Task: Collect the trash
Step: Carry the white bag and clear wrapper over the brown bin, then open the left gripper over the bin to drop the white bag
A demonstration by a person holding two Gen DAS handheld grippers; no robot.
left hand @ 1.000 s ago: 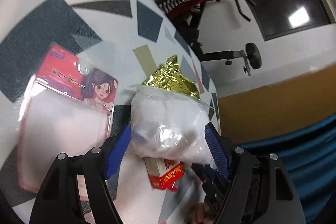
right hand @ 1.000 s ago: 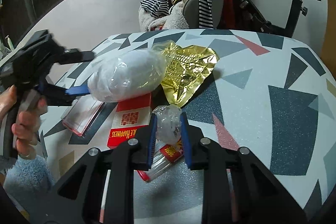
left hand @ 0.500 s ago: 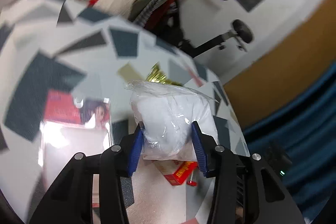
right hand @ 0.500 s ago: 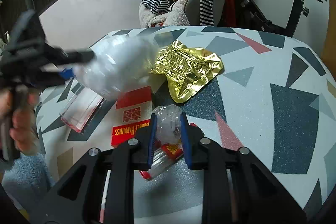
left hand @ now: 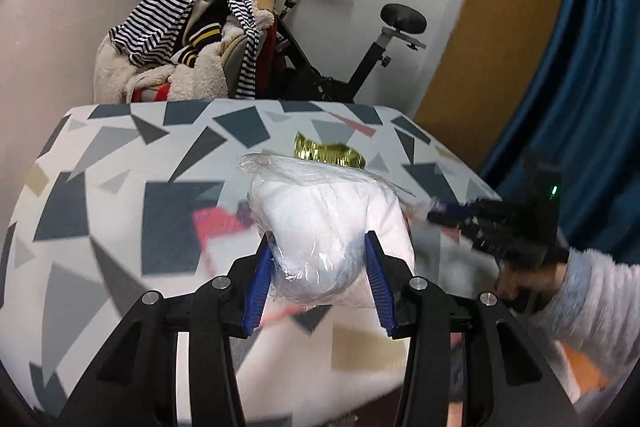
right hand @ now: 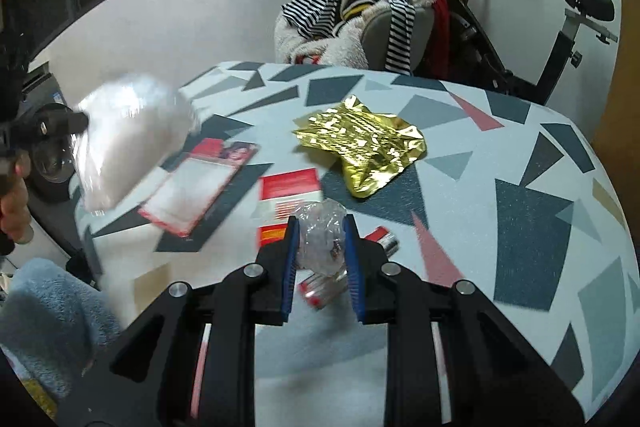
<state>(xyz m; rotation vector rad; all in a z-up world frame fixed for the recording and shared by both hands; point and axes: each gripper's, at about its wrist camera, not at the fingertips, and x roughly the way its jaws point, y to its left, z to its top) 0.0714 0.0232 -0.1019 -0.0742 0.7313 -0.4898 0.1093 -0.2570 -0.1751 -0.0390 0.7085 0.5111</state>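
Observation:
My left gripper [left hand: 318, 243] is shut on a clear plastic bag [left hand: 328, 211] stuffed with white material and holds it in the air above the patterned table [left hand: 120, 187]. From the right wrist view the same bag [right hand: 128, 139] hangs blurred at the left, off the tabletop. My right gripper [right hand: 320, 223] is shut on a small crumpled clear wrapper [right hand: 322, 239], just above a red pack [right hand: 386, 238]. A crumpled gold foil wrapper [right hand: 364, 147] lies mid-table. The right gripper [left hand: 472, 221] shows blurred at the right of the left wrist view, in a hand with a pale fleece sleeve.
A red and white box [right hand: 290, 193] and a red-edged clear card pack [right hand: 200, 183] lie flat on the table. Behind the table stand a chair piled with clothes [left hand: 188, 39] and an exercise bike [left hand: 360, 67]. A blue curtain [left hand: 592, 99] hangs at the right.
The left gripper's jaws closed on the white bag, then it rose off the table and rolled upright with the bag. The right gripper lifted slightly, still shut on the clear wrapper.

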